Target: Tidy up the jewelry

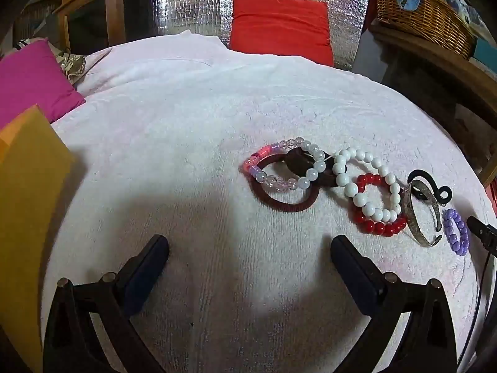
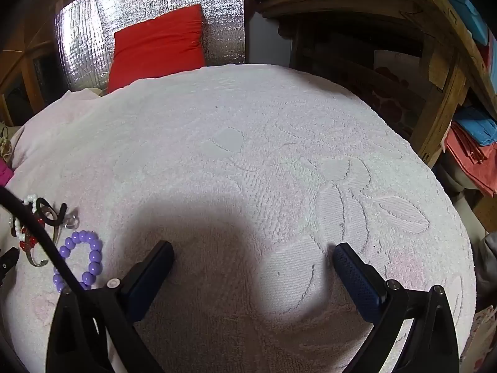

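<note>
Several bracelets lie clustered on the white towel (image 1: 186,124) toward its right edge: a pastel bead bracelet (image 1: 284,168) over a maroon hair tie (image 1: 279,205), white beads (image 1: 366,180) linked with red beads (image 1: 382,227), a metal cuff (image 1: 422,214), and a purple bead bracelet (image 2: 82,258). I judge the beads light, rounded and slippery, the elastic strands limp; pinch across one strand. The cuff looks stiff. Left fingers (image 1: 250,248) and right fingers (image 2: 253,256) stand fully open, empty.
</note>
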{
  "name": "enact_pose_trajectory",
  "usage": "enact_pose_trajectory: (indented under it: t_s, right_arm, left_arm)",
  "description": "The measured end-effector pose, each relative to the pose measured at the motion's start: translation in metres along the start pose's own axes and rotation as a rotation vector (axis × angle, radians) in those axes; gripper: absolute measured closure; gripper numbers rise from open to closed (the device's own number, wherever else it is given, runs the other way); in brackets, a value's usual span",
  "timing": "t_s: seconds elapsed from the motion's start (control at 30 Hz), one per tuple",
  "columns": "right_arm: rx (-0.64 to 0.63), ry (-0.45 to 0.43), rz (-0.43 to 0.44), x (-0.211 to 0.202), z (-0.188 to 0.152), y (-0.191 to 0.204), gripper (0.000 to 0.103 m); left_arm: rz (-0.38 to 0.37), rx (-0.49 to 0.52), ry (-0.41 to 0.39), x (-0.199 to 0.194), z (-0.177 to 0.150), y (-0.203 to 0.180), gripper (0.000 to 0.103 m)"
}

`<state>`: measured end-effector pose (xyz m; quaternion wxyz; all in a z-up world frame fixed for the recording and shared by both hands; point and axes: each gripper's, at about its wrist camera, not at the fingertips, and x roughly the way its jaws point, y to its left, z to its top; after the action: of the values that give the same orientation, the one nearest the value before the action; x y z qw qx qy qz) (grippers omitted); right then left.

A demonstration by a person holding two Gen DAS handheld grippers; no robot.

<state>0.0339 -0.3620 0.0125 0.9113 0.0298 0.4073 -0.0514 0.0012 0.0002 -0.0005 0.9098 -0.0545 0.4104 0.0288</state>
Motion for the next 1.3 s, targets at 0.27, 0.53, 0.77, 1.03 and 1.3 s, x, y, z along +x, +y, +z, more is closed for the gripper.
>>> enact_pose_trajectory:
  t_s: [0.27,0.53,0.77,1.03,1.3]
  right_arm:
    - [0.001,-0.001,0.000,0.000,0.000,0.000,0.000]
    - [0.003,0.006,0.002,-0.003,-0.004,0.002,0.000]
    - [0.029,-0.006,0.046,-0.025,-0.026,-0.002,0.000]
    - [0.055,0.084,0.042,-0.051,-0.038,0.001,0.000]
    - [0.064,-0.057,0.134,-0.138,-0.026,0.000,0.000]
  left_arm:
    - [0.003,-0.001,-0.001,-0.003,0.000,-0.001,0.000]
    - [0.004,0.000,-0.005,-0.002,-0.001,0.000,0.000]
    - [0.022,-0.008,-0.004,-0.004,-0.001,-0.004,0.000]
    - [-0.025,0.023,0.040,-0.023,-0.007,-0.011,0.000]
    - [0.037,0.058,-0.040,-0.146,-0.021,-0.030,0.000]
